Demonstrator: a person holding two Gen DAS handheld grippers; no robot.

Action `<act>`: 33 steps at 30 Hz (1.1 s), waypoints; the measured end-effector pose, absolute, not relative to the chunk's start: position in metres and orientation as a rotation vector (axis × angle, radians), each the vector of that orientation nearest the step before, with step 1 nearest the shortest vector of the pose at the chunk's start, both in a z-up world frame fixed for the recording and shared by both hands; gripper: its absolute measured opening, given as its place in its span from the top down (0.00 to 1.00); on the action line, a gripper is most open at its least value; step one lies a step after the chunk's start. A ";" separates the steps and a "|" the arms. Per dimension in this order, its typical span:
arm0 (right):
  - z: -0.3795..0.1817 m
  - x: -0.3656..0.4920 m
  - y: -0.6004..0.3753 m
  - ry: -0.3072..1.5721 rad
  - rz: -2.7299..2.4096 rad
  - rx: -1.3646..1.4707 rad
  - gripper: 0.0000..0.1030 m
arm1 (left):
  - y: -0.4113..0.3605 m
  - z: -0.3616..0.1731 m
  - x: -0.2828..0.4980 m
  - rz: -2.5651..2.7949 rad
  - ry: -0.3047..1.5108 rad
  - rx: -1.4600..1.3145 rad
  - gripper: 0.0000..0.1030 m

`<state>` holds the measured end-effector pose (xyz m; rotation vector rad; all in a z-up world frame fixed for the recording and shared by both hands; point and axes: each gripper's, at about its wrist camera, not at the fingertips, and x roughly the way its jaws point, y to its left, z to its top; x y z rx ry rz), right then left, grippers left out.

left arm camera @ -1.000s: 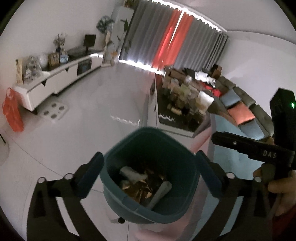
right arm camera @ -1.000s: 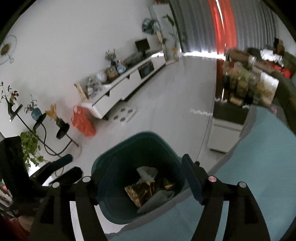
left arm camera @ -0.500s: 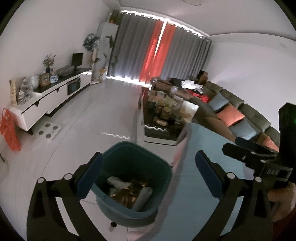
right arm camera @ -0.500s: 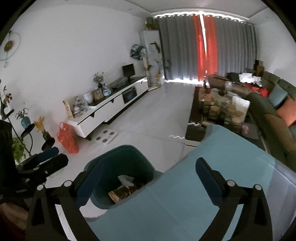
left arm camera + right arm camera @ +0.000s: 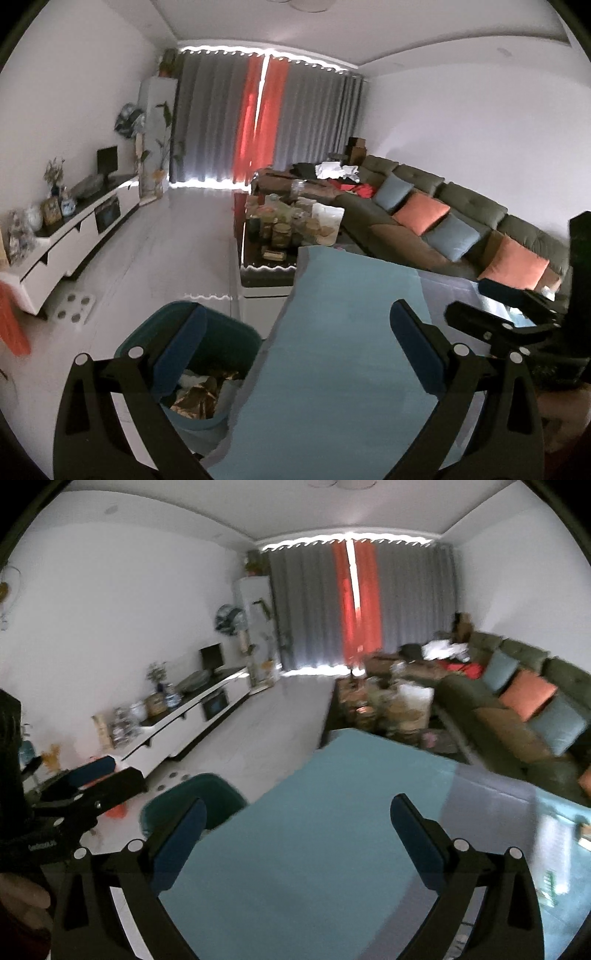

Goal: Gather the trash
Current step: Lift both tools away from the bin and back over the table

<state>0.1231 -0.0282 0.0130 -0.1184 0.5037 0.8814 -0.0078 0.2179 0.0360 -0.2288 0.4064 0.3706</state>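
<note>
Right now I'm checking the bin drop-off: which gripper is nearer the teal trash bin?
Left. The left gripper hangs beside the teal trash bin, one finger over its opening; the right gripper sits farther right, over the blue tabletop.

Dim living room, white walls and pale tiled floor (image 5: 177, 236). Grey curtains (image 5: 314, 125) with a red strip glowing mid-window. Long white TV cabinet (image 5: 77, 229) along the left, olive sofa (image 5: 461, 206) with orange and blue cushions on the right, cluttered coffee table (image 5: 284, 229) between.
</note>
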 end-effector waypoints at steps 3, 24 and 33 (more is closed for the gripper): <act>0.012 0.119 -0.052 0.484 0.831 -0.100 0.07 | 0.193 0.039 0.000 0.348 0.395 -0.193 0.05; -0.015 0.089 -0.206 0.383 0.387 0.015 0.06 | 0.034 0.028 0.055 0.074 0.334 -0.022 0.05; -0.027 0.086 -0.252 0.407 0.281 0.034 0.06 | 0.004 0.009 0.073 -0.030 0.378 0.010 0.05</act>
